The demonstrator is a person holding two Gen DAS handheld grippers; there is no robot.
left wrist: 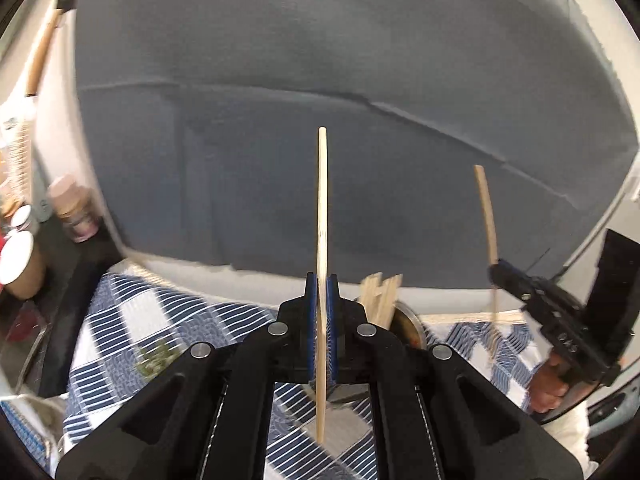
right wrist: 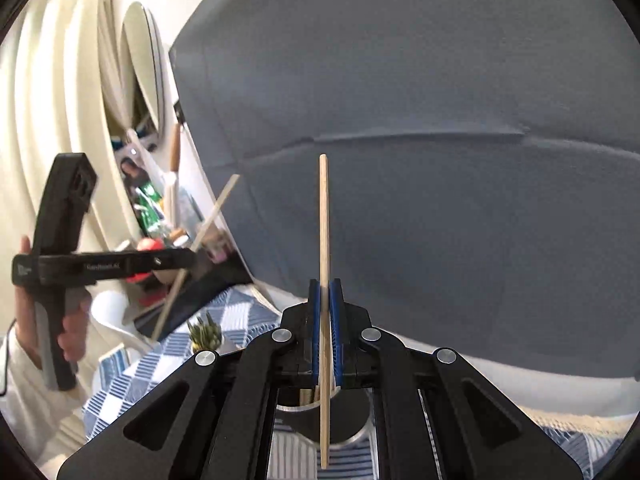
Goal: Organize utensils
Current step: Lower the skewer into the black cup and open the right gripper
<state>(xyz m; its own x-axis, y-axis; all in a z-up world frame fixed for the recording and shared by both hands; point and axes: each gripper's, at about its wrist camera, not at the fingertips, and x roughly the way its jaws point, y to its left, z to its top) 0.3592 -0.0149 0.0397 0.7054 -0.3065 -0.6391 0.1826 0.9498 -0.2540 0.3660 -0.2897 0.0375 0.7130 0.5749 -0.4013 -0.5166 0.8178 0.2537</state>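
My left gripper (left wrist: 322,280) is shut on a wooden chopstick (left wrist: 322,200) that stands upright between its blue pads. My right gripper (right wrist: 325,284) is shut on another wooden chopstick (right wrist: 324,220), also upright. In the left wrist view the right gripper (left wrist: 494,270) shows at the right with its chopstick (left wrist: 486,208). In the right wrist view the left gripper (right wrist: 192,258) shows at the left with its chopstick (right wrist: 212,216) tilted. A round metal holder (left wrist: 408,322) with several wooden sticks (left wrist: 380,294) stands on the cloth; it lies just below my right gripper in the right wrist view (right wrist: 352,436).
A blue and white patterned cloth (left wrist: 160,316) covers the table. A grey sofa (left wrist: 320,120) fills the background. Paper cups (left wrist: 20,260) and jars stand at the left. A small green plant (right wrist: 206,336) sits on the cloth. White plates (right wrist: 140,60) stand at the back left.
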